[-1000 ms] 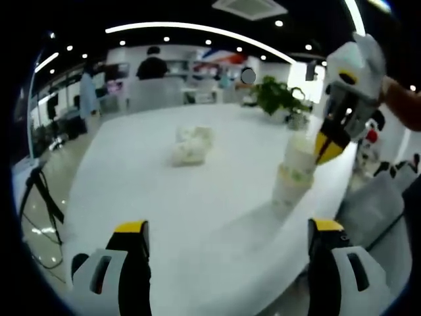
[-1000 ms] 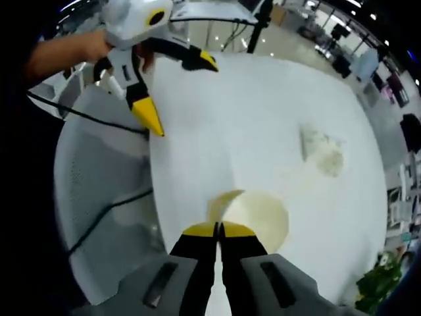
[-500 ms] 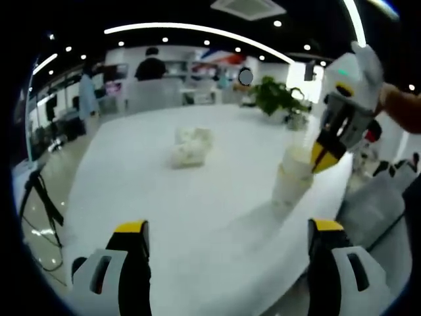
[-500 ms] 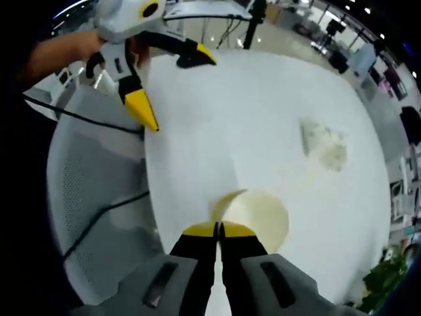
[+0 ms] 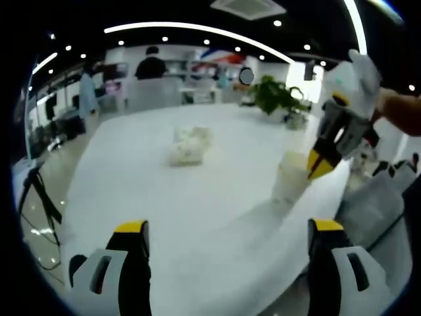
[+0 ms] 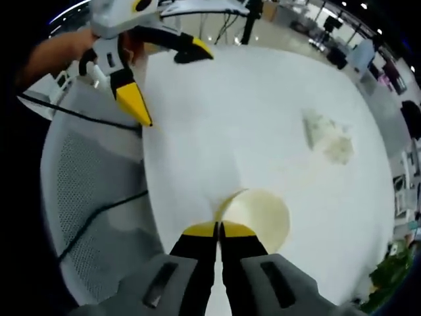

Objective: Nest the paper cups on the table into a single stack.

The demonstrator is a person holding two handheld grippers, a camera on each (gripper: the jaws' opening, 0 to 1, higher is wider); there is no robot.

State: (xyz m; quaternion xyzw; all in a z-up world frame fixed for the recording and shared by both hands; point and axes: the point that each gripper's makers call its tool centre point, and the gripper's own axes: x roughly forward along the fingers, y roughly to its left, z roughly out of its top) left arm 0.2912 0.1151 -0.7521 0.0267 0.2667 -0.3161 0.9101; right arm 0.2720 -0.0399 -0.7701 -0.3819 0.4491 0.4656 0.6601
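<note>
Near the white table's (image 5: 164,197) right edge stands a short stack of pale paper cups (image 5: 291,179). My right gripper (image 5: 318,163) comes down on it from above, its yellow tips at the top cup's rim. Seen from the right gripper view, that gripper (image 6: 219,230) is shut on the rim of the top cup (image 6: 260,214), whose open mouth faces the camera. My left gripper (image 5: 228,232) hovers low over the table's near edge, jaws wide apart and holding nothing. It also shows as the left gripper (image 6: 164,74), open, off the table's (image 6: 230,118) edge.
A crumpled white wad (image 5: 187,146) lies mid-table, and shows again as the wad (image 6: 329,135). A grey mesh chair (image 6: 85,197) with a black cable stands beside the table edge. A potted plant (image 5: 276,95) and people (image 5: 151,66) are at the far side.
The right gripper has pushed the held cup down into the cups below, so the stack now stands shorter. The left gripper has stayed open and nearly still.
</note>
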